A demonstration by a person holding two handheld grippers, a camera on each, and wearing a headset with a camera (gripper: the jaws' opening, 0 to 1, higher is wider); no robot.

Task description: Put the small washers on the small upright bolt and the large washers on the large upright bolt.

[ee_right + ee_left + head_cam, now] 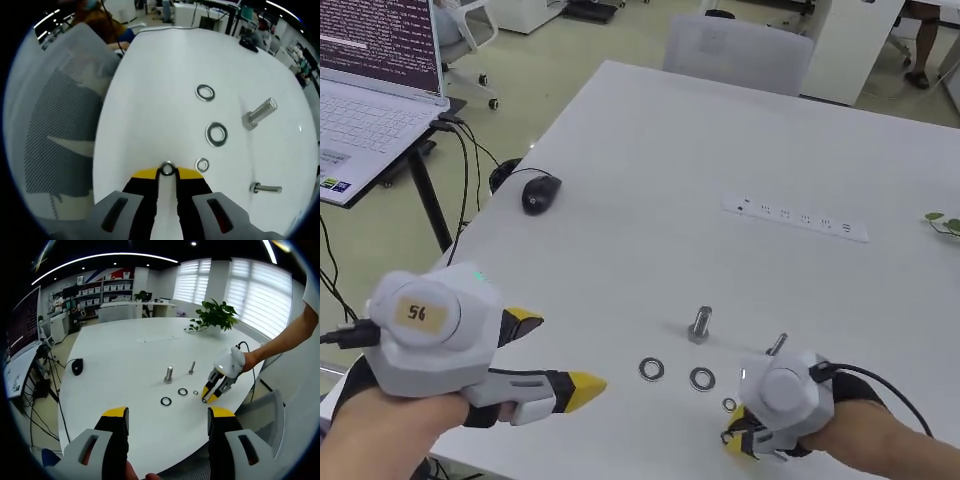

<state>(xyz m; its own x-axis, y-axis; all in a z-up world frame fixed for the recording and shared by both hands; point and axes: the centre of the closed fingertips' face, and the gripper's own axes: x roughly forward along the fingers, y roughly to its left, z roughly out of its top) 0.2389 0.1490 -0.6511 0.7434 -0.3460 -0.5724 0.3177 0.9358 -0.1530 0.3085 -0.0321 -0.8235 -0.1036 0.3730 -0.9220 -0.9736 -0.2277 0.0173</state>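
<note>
Nearest us in the head view, our left gripper (560, 352) hovers over the front edge of the white bench (650, 170). Its yellow-tipped jaws are spread wide with nothing between them.

Our right gripper (167, 174) sits low over the near right part of the bench. Its jaws are drawn almost together, pinching a small steel washer (167, 169) by its rim at the very tips. We cannot tell whether that washer is lifted clear of the surface or touching it.

A second small washer (202, 164) lies flat on the bench just beside the right gripper's tips. Beyond it lie one large steel washer (217, 134) and another large washer (205, 92), flat, near each other but apart.

Behind those two stands the large upright bolt (700, 325), silver and thick. The small upright bolt (777, 345), thin and silver, stands just past the right gripper's body, well apart from the large one.

Further back on the bench we see a black computer mouse (541, 192) near the left edge and a long white power strip (795, 217) towards the right. An open laptop (370, 90) sits on a stand off the bench to the left. In the left gripper view a green potted plant (217, 315) stands at the far end of the bench.
</note>
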